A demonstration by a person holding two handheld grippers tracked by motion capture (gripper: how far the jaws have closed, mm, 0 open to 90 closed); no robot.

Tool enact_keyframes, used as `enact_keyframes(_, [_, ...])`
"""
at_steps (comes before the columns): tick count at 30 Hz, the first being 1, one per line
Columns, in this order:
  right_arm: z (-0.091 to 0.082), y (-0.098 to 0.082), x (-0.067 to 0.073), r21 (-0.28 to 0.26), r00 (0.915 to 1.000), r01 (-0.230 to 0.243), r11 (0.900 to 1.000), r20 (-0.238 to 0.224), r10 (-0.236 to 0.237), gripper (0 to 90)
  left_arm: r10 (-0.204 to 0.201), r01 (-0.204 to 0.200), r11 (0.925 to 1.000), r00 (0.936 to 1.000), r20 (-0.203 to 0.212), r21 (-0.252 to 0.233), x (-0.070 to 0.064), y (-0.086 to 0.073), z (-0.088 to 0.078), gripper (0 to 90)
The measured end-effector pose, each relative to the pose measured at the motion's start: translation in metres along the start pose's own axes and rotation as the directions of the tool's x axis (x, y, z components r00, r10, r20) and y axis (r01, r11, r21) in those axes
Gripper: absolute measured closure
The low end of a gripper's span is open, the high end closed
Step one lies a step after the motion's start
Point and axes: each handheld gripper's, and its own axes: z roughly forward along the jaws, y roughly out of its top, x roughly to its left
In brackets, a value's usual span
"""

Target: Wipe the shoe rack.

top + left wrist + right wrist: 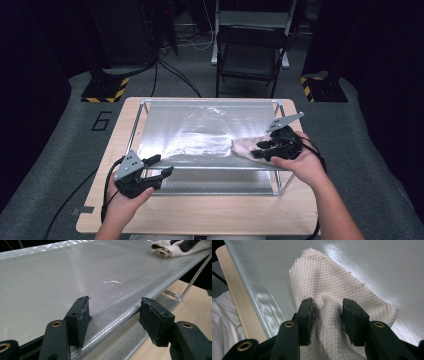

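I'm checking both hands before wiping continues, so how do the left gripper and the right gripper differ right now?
The right gripper is shut on the cloth; the left gripper is open, straddling the silvery sheet's near edge. The right sits over the sheet's right side, the left at its front-left. Both have black jaws.

The cloth (324,290) is pale beige-pink with a fine diamond waffle weave and a tiny scalloped edge. The sheet (200,130) stretched on the frame (278,177) is silvery grey, glossy, with a very fine dotted texture and bright white glare patches. The frame's rods are light metallic grey. The surface (210,212) is light wood with faint grain. Both the left claw (162,166) and the right claw (260,149) are matt black with brass-coloured rivets, each topped by a grey plate. The floor (50,165) is dark grey, marked with a black "6".
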Motion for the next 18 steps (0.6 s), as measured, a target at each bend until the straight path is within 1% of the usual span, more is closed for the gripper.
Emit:
enact_keyframes(1, [0.007,0.006,0.005,-0.001,1.0000,0.005,1.000,-0.005,-0.005,60.3,0.000,0.000,1.0000,1.0000,-0.001,-0.003,0.000,0.000,0.000,41.0])
enact_keyframes(2, [0.011,0.012,0.010,0.004,0.9999,-0.003,1.000,-0.013,0.003,60.3,0.000,0.000,1.0000,1.0000,-0.002,-0.005,0.000,0.000,0.000,41.0])
enact_keyframes(3, [0.016,0.017,0.013,0.007,0.9996,0.020,1.000,-0.021,-0.020,60.3,0.000,0.000,1.0000,1.0000,-0.002,-0.004,0.000,0.000,0.000,41.0])
enact_keyframes(4, [0.022,0.021,0.018,0.002,0.9994,0.020,1.000,-0.027,-0.020,60.2,0.000,0.000,1.0000,1.0000,-0.002,-0.005,0.000,0.000,0.000,41.0])
enact_keyframes(6, [0.030,0.029,0.024,0.002,0.9983,0.040,0.999,-0.043,-0.040,60.0,0.001,-0.001,1.0000,1.0000,-0.003,-0.003,0.000,0.000,0.000,41.0])
enact_keyframes(8, [0.039,0.036,0.032,-0.005,0.9986,0.023,1.000,-0.047,-0.023,59.9,0.003,-0.003,1.0000,1.0000,-0.005,-0.003,-0.001,-0.001,0.000,40.9])
enact_keyframes(9, [0.042,0.040,0.035,-0.001,0.9985,0.022,1.000,-0.051,-0.022,59.9,0.002,-0.002,1.0000,1.0000,-0.005,-0.003,-0.001,0.000,0.000,40.9])
enact_keyframes(10, [0.046,0.042,0.037,-0.012,0.9979,0.032,0.999,-0.056,-0.032,59.8,0.003,-0.003,1.0000,1.0000,-0.005,-0.002,-0.001,0.000,0.000,40.9])
enact_keyframes(11, [0.049,0.044,0.041,-0.020,0.9981,0.025,0.999,-0.056,-0.026,59.7,0.003,-0.003,1.0000,1.0000,-0.007,-0.003,-0.001,-0.001,0.000,40.9])
enact_keyframes(12, [0.050,0.046,0.043,-0.016,0.9978,0.035,0.999,-0.056,-0.036,59.5,0.003,-0.003,1.0000,1.0000,-0.007,-0.003,-0.001,-0.001,0.000,40.9])
enact_keyframes(13, [0.052,0.048,0.046,-0.020,0.9980,0.031,0.999,-0.055,-0.033,59.2,0.004,-0.004,1.0000,1.0000,-0.005,0.000,-0.001,0.000,0.000,40.9])
enact_keyframes(14, [0.053,0.049,0.047,-0.021,0.9977,0.042,0.999,-0.052,-0.043,58.2,0.004,-0.004,1.0000,1.0000,-0.004,-0.001,-0.001,0.000,0.000,40.9])
enact_keyframes(16, [0.053,0.050,0.050,-0.026,0.9983,0.049,0.998,-0.032,-0.050,51.5,0.007,-0.007,1.0000,1.0000,-0.004,-0.003,-0.001,0.000,0.000,40.9])
enact_keyframes(17, [0.052,0.050,0.050,-0.028,0.9990,0.042,0.999,-0.012,-0.042,46.9,0.008,-0.008,1.0000,1.0000,-0.004,-0.003,-0.001,-0.001,0.000,40.9])
enact_keyframes(18, [0.051,0.049,0.050,-0.033,0.9992,0.036,0.999,-0.014,-0.037,43.6,0.007,-0.007,1.0000,1.0000,-0.004,-0.004,-0.001,-0.001,0.000,40.9])
